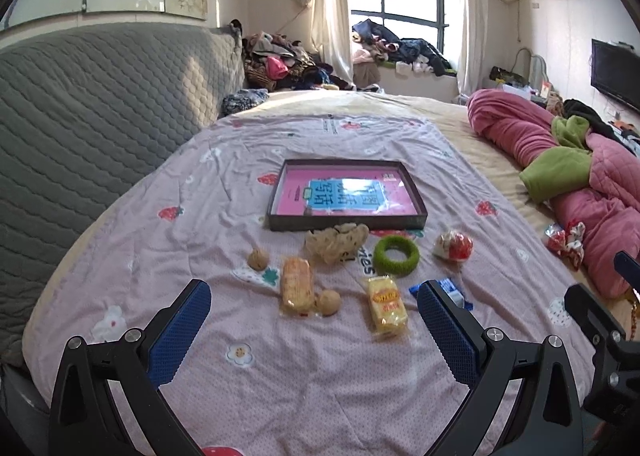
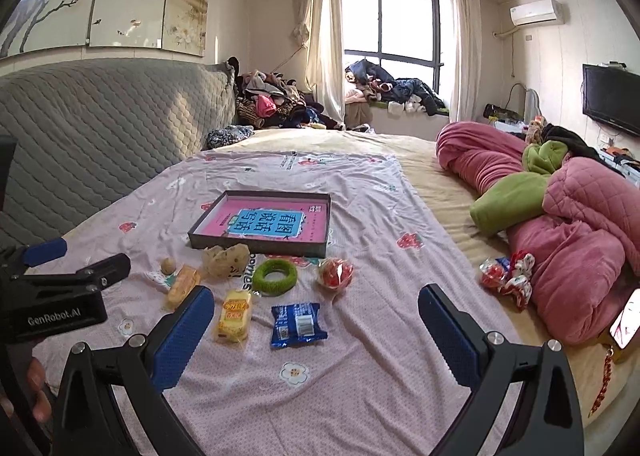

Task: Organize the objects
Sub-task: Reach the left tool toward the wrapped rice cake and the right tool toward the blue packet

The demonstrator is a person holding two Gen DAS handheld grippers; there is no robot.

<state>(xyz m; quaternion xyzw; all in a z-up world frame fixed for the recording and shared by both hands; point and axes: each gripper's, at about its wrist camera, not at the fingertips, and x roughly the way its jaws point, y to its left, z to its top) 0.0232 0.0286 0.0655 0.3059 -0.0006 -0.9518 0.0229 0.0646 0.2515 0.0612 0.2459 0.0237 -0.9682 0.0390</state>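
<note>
Surveying the bed, I logged both tools before any pick: left gripper (image 1: 314,320) and right gripper (image 2: 316,326) each stood with jaws spread wide, nothing between the pads, both angled down at the sheet (image 2: 360,356).

Destination, as I judged it: tray (image 2: 196,238), dark rim, shallow, a pink book lying flat inside; otherwise unfilled. It sat beyond the loose items, toward the window.

Items, all on the sheet in front of the tray, none touching it that I could confirm:
- Blue packet (image 2: 297,324): sealed foil, light, slippery, crinkly. I would have pinched it across the short width, at the middle.
- Yellow packet (image 2: 235,315): wrapped cake, soft, crushable; a gentle hold across the sides.
- Long packet (image 1: 296,284): clear wrap, brittle contents likely; hold mid-length.
- Ring (image 2: 275,276): green, fuzzy, probably light and grippy; take one side of the band.
- Red pouch (image 2: 335,272): clear crinkled wrap, light; grab the body, not the loose film.
- Walnut (image 1: 258,259) and second walnut (image 1: 328,302), the latter just beside the long packet: hard, round, apt to roll; centre the pads.
- Beige scrunchie (image 1: 336,242): soft, limp; anywhere held.
</note>
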